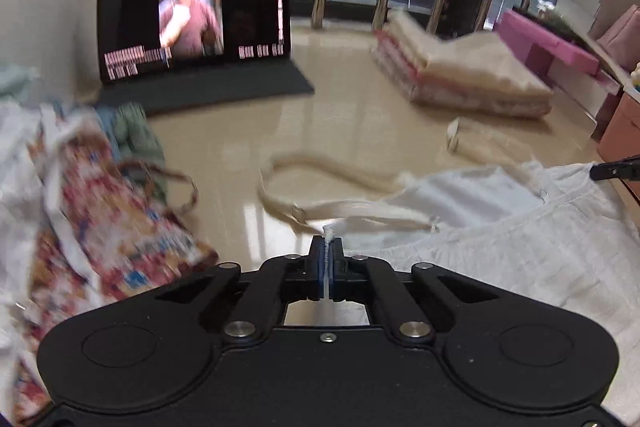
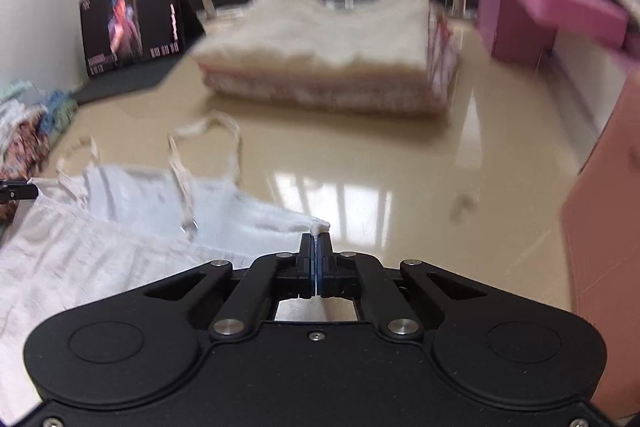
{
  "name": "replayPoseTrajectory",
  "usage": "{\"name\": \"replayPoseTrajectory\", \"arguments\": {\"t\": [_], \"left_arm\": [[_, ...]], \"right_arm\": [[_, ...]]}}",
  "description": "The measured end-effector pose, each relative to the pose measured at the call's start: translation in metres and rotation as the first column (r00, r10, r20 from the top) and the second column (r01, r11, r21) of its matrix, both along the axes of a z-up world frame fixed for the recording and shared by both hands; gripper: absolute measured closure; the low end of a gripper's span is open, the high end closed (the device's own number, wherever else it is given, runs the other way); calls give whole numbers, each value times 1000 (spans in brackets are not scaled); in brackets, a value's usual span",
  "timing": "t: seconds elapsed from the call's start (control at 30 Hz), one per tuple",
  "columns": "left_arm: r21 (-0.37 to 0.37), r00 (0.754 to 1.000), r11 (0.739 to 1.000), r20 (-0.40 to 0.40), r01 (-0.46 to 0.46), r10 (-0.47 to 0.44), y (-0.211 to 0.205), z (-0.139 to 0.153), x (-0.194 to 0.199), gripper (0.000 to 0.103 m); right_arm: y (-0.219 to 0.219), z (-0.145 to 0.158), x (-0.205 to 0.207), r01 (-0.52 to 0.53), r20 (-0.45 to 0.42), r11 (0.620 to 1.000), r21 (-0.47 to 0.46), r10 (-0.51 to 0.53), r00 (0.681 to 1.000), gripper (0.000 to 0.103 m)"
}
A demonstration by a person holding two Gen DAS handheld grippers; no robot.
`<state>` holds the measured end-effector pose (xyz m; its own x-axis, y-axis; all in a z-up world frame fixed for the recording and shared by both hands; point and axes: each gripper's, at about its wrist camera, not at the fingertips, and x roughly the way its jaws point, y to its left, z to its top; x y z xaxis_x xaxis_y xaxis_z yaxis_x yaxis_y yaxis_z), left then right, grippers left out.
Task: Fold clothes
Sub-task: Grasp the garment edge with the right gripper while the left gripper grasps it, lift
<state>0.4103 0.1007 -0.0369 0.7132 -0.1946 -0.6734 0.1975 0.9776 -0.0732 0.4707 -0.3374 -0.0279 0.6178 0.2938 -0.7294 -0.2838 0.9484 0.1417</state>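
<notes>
Fabric is pinched in both of your claws. Your left claw [image 1: 327, 247] is clenched on an edge of the white garment [image 1: 520, 239], a thin sliver of cloth poking up between the blue pads, with no gap showing between the fingers. Your right claw [image 2: 316, 243] is likewise clamped tight on another corner of the same white garment [image 2: 120, 227], a small tuft sticking out above the fingertips.

That garment lies spread on the glossy beige floor [image 2: 360, 167], stretching between your two claws, its pale straps [image 2: 204, 131] looping out over the floor ahead of it. From your left wrist view, the straps [image 1: 320, 179] curl just beyond the claw's tip.

To your left sits a heap of patterned clothes [image 1: 104, 195], blurred, red and orange with some green behind. Farther back a stack of folded cream items [image 2: 320, 59] rests on the floor, well apart from the garment. A lit tablet screen [image 1: 192, 7] leans by the wall, and pink boxes [image 2: 552, 11] stand at the right.
</notes>
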Motion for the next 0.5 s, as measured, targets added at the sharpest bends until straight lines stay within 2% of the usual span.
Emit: {"name": "replayPoseTrajectory", "arguments": {"t": [0.13, 0.27, 0.33, 0.4, 0.5], "left_arm": [[52, 994, 998, 107, -26, 20, -9, 29, -16, 102], [104, 965, 993, 260, -52, 23, -26, 70, -48, 102], [118, 938, 991, 345, -69, 24, -34, 96, -69, 102], [123, 901, 989, 432, -86, 25, -42, 125, -95, 102], [123, 825, 987, 565, -101, 14, -52, 168, -145, 102]], "right_arm": [[-3, 35, -20, 25, 114, 999, 22, -27, 993, 103], [-3, 79, -53, 41, 250, 999, 29, -47, 967, 103], [-5, 104, -77, 45, 328, 999, 25, -51, 943, 103], [-7, 131, -104, 52, 407, 998, 21, -56, 912, 103], [-11, 174, -154, 56, 534, 998, 20, -59, 844, 103]]}}
